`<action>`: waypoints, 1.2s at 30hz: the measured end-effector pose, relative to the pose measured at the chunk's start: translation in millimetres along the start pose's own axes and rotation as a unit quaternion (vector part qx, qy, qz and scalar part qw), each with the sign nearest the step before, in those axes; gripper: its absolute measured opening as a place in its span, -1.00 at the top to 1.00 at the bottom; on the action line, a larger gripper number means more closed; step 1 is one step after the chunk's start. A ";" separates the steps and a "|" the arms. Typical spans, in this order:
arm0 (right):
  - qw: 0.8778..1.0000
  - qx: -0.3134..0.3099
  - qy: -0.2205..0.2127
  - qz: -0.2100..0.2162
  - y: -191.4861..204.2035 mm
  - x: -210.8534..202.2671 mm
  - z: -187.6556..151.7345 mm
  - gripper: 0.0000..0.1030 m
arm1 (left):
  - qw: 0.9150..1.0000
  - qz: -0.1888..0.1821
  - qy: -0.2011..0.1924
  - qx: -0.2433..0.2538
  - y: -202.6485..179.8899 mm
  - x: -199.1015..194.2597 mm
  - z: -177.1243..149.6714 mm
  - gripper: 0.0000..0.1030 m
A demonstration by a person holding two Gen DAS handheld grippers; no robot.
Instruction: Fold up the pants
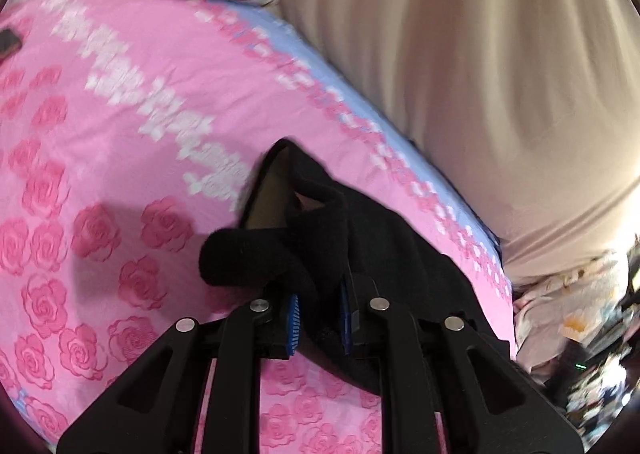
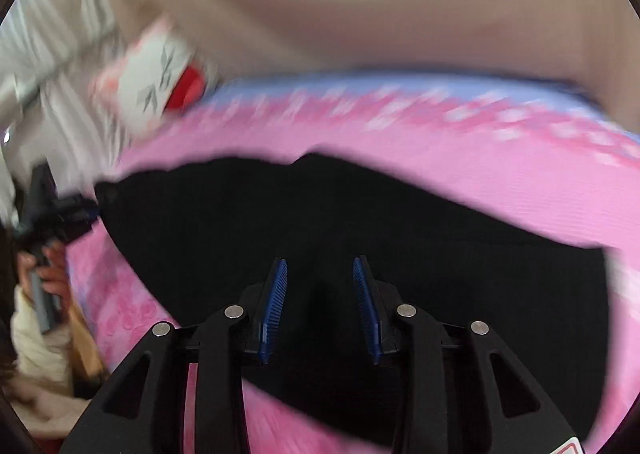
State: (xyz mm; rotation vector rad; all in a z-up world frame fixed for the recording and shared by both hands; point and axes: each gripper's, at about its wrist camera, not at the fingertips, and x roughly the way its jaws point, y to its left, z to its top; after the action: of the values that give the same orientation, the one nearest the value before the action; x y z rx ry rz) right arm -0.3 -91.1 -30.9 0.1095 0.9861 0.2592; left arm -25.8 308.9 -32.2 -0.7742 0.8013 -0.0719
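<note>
Clearly the fold is only begun. From the left wrist, the left tongs [image 1: 318, 324] are nearly closed, pinching a bunched edge of the black pants [image 1: 320, 238], which trail ahead over the pink bedcover [image 1: 120, 134]. From the right wrist, the right tongs [image 2: 320, 304] stand partly open and hold nothing; the pants [image 2: 360, 222] spread beneath and beyond them, not yet folded flat. No readable writing shows in either view.
</note>
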 end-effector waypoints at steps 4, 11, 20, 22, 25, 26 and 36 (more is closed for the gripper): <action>0.999 -0.018 0.045 -0.017 12.8 19.8 23.0 0.32 | 0.998 -0.033 0.033 -0.053 32.1 0.7 -6.5 0.69; 0.999 0.033 0.030 0.023 -21.0 44.5 109.4 -0.13 | 0.997 -0.059 0.025 -0.044 35.1 0.3 -18.0 0.51; 0.997 -0.026 0.049 -0.045 8.9 120.3 136.5 0.93 | 1.000 -0.029 -0.008 0.007 27.3 -2.3 -23.5 0.62; 0.995 -0.009 0.065 -0.070 -5.6 143.5 139.5 0.92 | 0.999 -0.038 0.003 -0.009 33.5 4.1 -25.0 0.58; 0.998 0.021 0.042 -0.052 -11.4 126.0 142.0 0.78 | 0.999 -0.048 -0.002 -0.015 33.2 -0.9 -24.6 0.38; 0.998 0.029 0.027 -0.042 -11.2 113.8 140.7 0.75 | 0.998 -0.060 -0.004 -0.018 31.5 -3.6 -24.3 0.26; 0.996 0.061 -0.049 -0.031 -18.6 5.7 65.0 0.20 | 0.999 -0.022 -0.049 0.002 7.2 4.9 -1.2 0.75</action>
State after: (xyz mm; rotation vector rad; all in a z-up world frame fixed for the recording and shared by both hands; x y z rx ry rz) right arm 60.1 -105.8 -3.7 0.2021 0.9068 0.1358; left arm -24.7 311.8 -40.5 -0.7854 0.6914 -0.0750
